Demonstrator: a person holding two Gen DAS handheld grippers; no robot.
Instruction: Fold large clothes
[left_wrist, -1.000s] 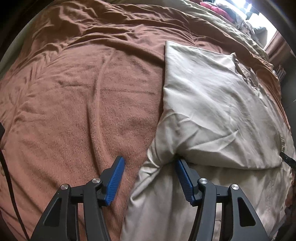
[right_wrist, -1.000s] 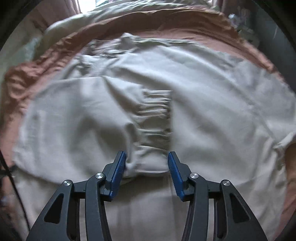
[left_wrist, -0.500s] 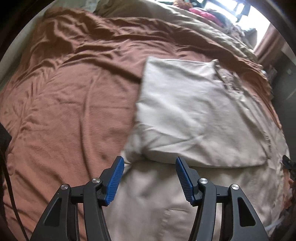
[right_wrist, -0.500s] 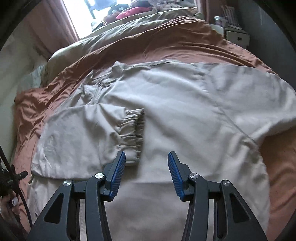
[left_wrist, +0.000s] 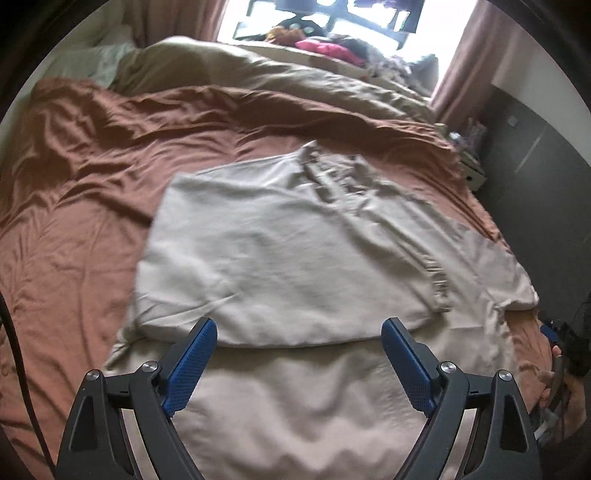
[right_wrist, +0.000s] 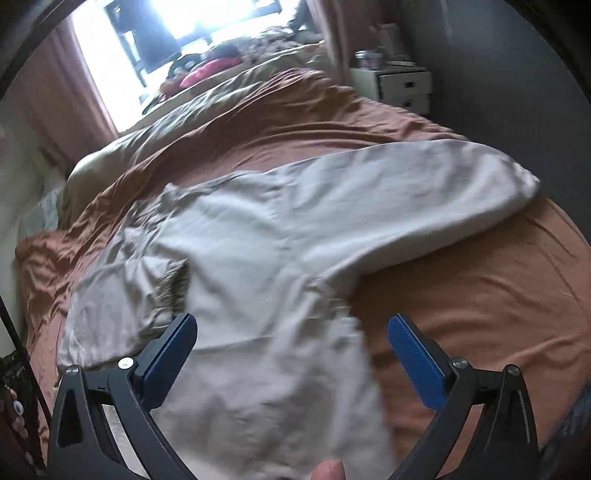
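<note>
On the bed (left_wrist: 92, 192), left wrist view: the beige jacket (left_wrist: 295, 258) lies flat on the rust-brown cover, one sleeve folded across its body. The left tongs (left_wrist: 299, 339) have just been opening, jaws wide, nothing between them. Right wrist view: the right tongs (right_wrist: 291, 332) have also just spread wide and hold nothing, hovering over the jacket (right_wrist: 258, 258), whose other sleeve (right_wrist: 424, 192) sticks out toward the bed's right edge.

We see a bed (left_wrist: 92, 206) under a rust-brown cover, a beige garment (left_wrist: 280, 258) spread flat on it.
</note>
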